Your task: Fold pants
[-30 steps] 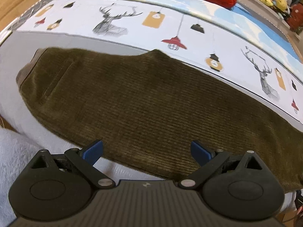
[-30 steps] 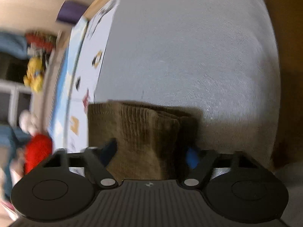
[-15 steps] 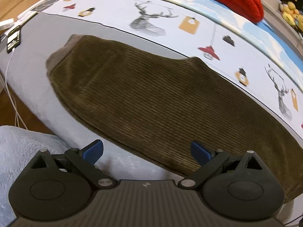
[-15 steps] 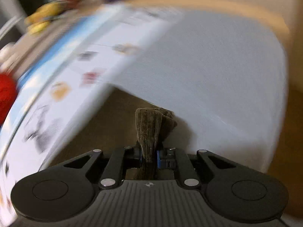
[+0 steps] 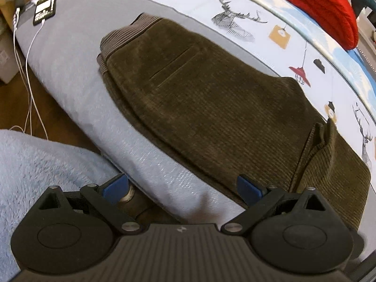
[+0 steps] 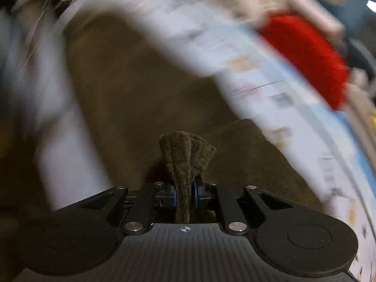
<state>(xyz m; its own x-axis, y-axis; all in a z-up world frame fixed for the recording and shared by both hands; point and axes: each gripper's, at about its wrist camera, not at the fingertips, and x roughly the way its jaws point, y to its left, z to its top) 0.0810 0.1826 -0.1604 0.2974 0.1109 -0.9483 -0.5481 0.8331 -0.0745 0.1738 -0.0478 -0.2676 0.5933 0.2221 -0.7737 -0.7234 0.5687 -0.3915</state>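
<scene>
Olive-brown corduroy pants (image 5: 199, 98) lie flat on a grey sheet (image 5: 77, 65), waistband at the far left, a back pocket slit showing. At the right a leg end (image 5: 324, 138) is lifted and folding back over the pants. My left gripper (image 5: 183, 185) is open and empty, hovering over the sheet at the pants' near edge. My right gripper (image 6: 184, 193) is shut on the bunched leg hem of the pants (image 6: 185, 155), held above the rest of the pants (image 6: 131, 89); that view is motion-blurred.
A patterned white and blue cover (image 5: 270, 25) with deer and lamp prints runs behind the pants. A red knit item (image 5: 317, 2) lies at the far right. A phone (image 5: 44, 11) with white cables sits at the bed's left corner. A fluffy light-blue fabric (image 5: 35, 164) is near left.
The right gripper closed on the leg hem and has carried it up and over towards the waist. The left gripper has moved back and left, staying open.
</scene>
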